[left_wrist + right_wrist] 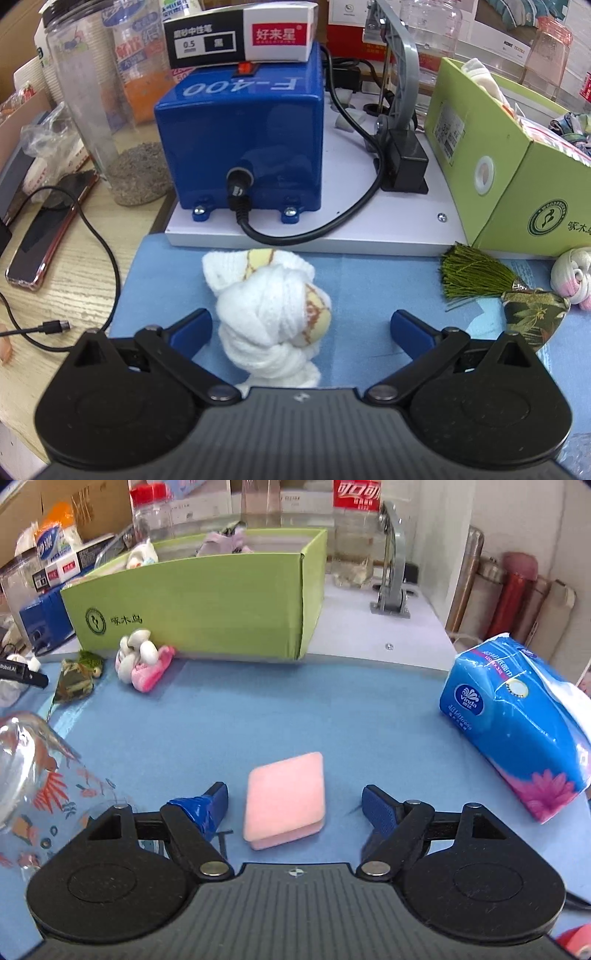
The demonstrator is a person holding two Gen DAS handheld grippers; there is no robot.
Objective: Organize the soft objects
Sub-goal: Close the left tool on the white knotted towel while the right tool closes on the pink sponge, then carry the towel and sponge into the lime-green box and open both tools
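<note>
Okay: right gripper [293, 806] wide open, straddling pink sponge [285, 800] out front of green box [207, 605], nothing gripped. Looks light, squishy; pinch its side edges. Left gripper [300, 330] open around rolled white sock [271, 314], not clamped.

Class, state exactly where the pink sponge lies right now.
In the right wrist view, the pink sponge lies flat on the blue mat, between the open right tongs, untouched.
</note>
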